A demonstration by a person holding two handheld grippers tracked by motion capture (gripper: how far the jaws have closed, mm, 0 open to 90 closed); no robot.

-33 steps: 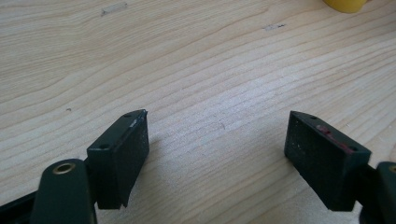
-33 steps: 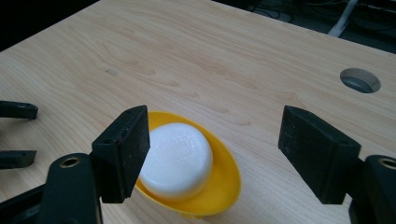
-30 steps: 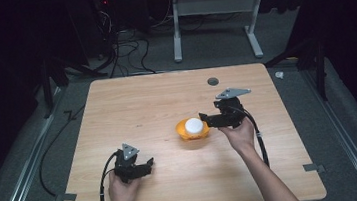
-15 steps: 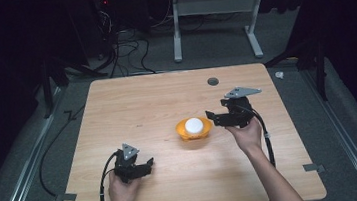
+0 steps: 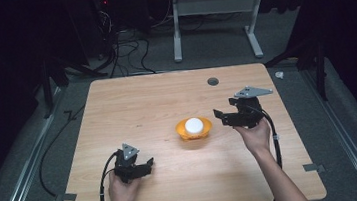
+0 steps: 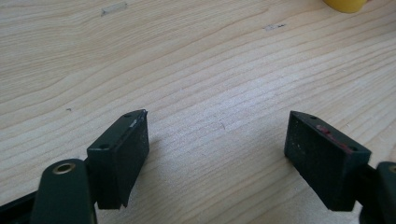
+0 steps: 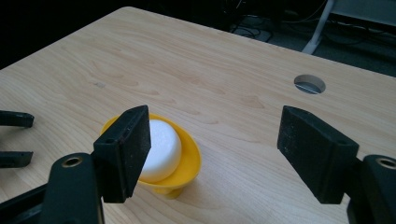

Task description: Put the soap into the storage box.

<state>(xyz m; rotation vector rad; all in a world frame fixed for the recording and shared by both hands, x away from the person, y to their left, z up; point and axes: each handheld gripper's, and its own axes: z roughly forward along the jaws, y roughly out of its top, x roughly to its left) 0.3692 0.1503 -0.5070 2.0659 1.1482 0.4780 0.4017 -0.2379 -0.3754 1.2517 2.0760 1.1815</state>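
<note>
A yellow bowl [image 5: 194,130] with a white round lump [image 5: 194,125] in it stands at the middle of the wooden table [image 5: 151,98]. My right gripper [image 5: 220,116] hovers just right of the bowl and points at it; its jaws have just been closing a little, with nothing between them, and they stand open. In the right gripper view the bowl [image 7: 190,161] and the white lump [image 7: 162,148] lie behind the left jaw of my right gripper [image 7: 215,140]. My left gripper [image 5: 147,165] rests near the front left, open over bare wood [image 6: 217,140].
A round cable hole [image 5: 212,81] sits in the table's far right part. Cables trail from both grippers over the front edge. Dark floor, cables and a desk frame [image 5: 213,21] lie beyond the far edge. The bowl's rim [image 6: 348,4] peeks in at the left gripper view's top.
My right gripper has drawn back to the right, away from the bowl, leaving a gap beside it. The left gripper, the bowl and the white lump have stayed put.
</note>
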